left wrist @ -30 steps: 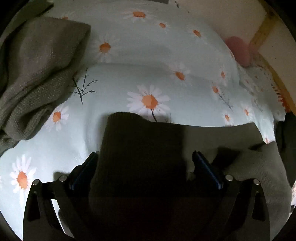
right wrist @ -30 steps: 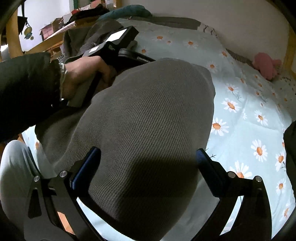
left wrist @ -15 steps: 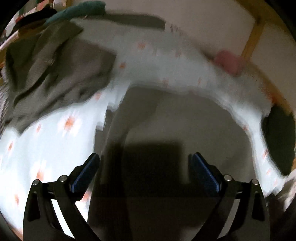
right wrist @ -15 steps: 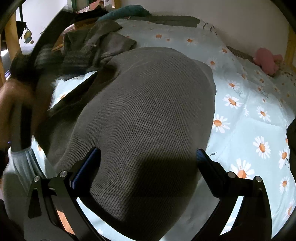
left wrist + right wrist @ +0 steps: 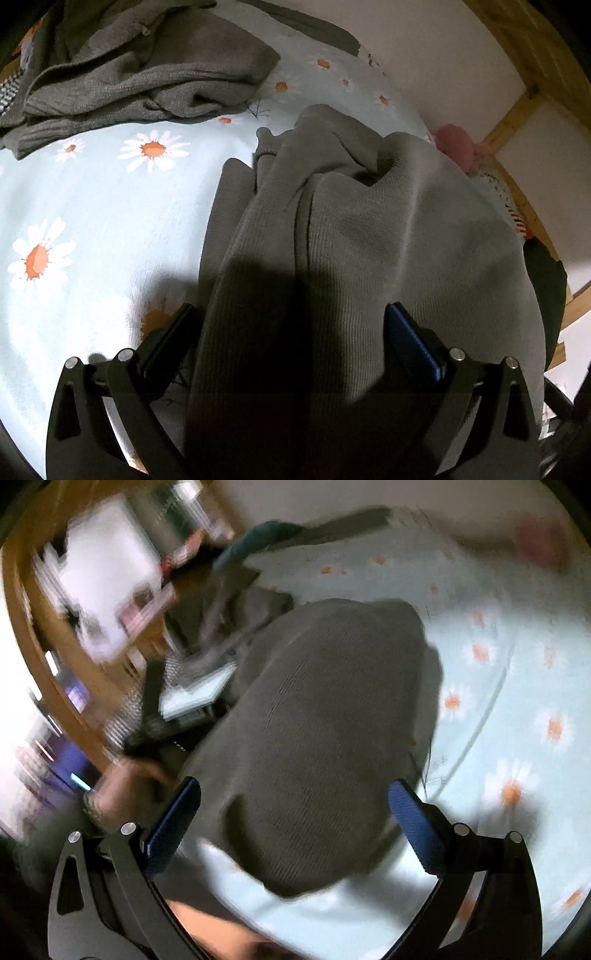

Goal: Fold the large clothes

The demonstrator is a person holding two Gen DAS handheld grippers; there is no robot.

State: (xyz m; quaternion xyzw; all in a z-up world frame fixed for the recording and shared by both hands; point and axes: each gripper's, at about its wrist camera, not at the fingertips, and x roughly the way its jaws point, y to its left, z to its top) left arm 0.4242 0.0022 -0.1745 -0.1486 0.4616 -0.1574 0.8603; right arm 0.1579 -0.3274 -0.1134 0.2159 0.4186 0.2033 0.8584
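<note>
Since the grey knit sweater (image 5: 369, 240) is the thing being folded, I'll place everything off it. Nearest the left camera, the left gripper (image 5: 291, 332) has its two arms spread wide, with a bunched length of the sweater running up between them. The cloth fills the gap but neither pad looks pressed into it, so I'd call it draped through rather than pinched. Honestly, the bottom of that view is in deep shadow, so I can't rule out contact lower down. My guess is the tool sits there to carry or steady the doubled-over part while the fold gets laid.

Over on the right camera things are badly smeared, but the right gripper (image 5: 295, 812) is also splayed open, with the sweater's rounded bulk lying flat beyond and between its tips, on the daisy-print bedsheet (image 5: 92, 221). Nothing is gripped there as far as I can tell. Left of the sweater in that view there's a hand (image 5: 125, 786), blurred, apparently holding the other tool.

Further back, up and left of the sweater, a second heap of grey clothing (image 5: 147, 77) lies crumpled on the sheet, presumably waiting its turn. Beyond the sweater's far right edge there's a pink soft toy (image 5: 456, 144) against the wooden bed frame (image 5: 513, 118).

No baskets or boxes anywhere that I can make out.
</note>
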